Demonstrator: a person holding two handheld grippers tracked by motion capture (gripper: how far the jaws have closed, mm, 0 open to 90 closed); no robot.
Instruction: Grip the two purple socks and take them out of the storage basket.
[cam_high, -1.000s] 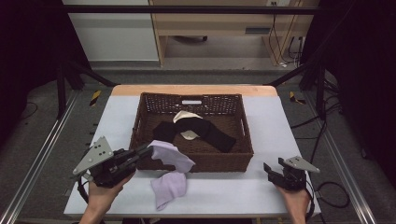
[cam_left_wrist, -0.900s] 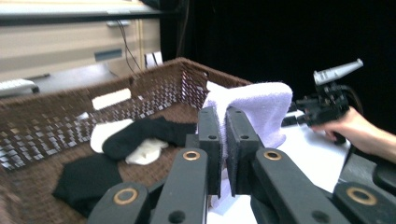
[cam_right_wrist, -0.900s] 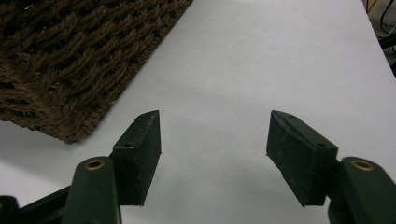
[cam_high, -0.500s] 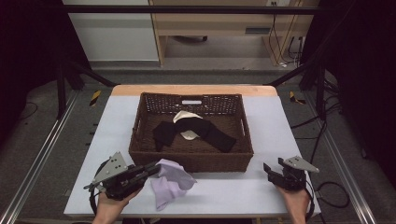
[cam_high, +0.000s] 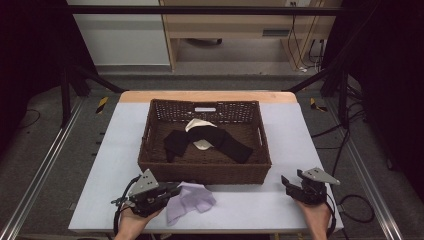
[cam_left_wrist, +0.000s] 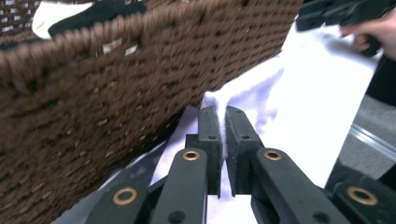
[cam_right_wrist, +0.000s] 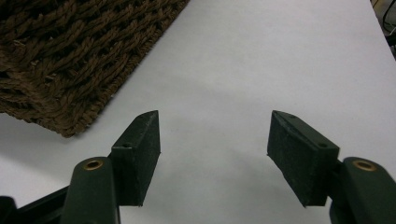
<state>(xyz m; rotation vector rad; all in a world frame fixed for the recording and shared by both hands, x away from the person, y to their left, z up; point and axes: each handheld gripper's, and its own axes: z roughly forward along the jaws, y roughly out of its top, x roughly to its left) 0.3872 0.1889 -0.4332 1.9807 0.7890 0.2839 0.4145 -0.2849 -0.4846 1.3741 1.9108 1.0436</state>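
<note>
A pale lavender cloth (cam_high: 192, 200) lies crumpled on the white table (cam_high: 250, 207), just in front of the brown wicker basket (cam_high: 205, 172). My left gripper (cam_high: 172, 191) is low at the front left, shut on an edge of that cloth (cam_left_wrist: 261, 93), which is pinched between the pads (cam_left_wrist: 208, 126). Inside the basket lie a black garment (cam_high: 220, 140) and a white cloth (cam_high: 197, 125). My right gripper (cam_high: 286, 182) rests at the front right. Its jaws have just been opening, and there is only bare table between them (cam_right_wrist: 212, 140).
The basket's woven wall (cam_left_wrist: 93, 93) stands close to the left jaws, and its corner (cam_right_wrist: 56, 70) sits left of the right jaws. The other hand and its gripper (cam_left_wrist: 345, 14) show far off. Metal rails (cam_high: 45, 165) and a dark floor flank the table.
My left gripper has come down and toward the table's front edge with the lavender cloth, from the basket's front rim to the tabletop. The right hand has stayed in place.
</note>
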